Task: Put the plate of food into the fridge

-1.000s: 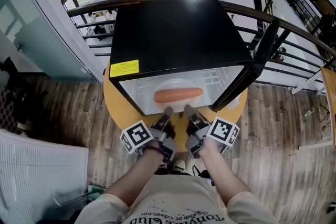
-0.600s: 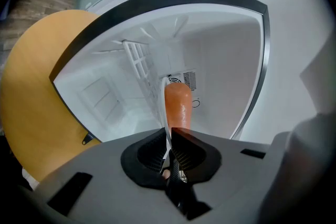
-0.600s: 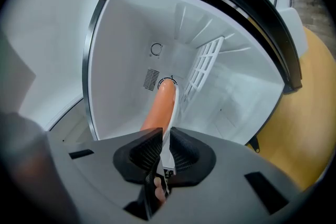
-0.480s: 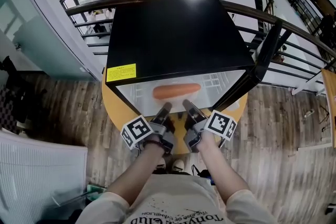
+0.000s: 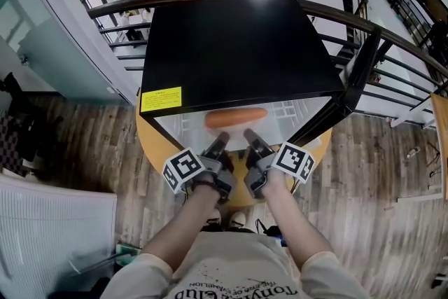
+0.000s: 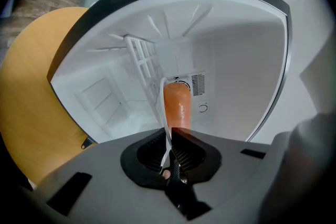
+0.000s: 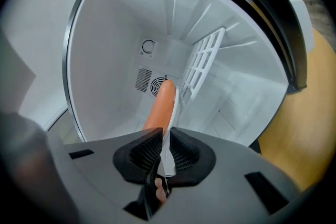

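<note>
Fridge interior (image 6: 236,60) | plate (image 6: 163,107) rim pinched in left tool (image 6: 169,140), right tool (image 7: 164,147)

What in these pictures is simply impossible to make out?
The thin white plate: edge-on in both gripper views; in the head view the black fridge covers most of it.
Whether it rests on the fridge floor: the left tongs and right tongs block that in their own views.
The yellow label: print too small, head view.
</note>
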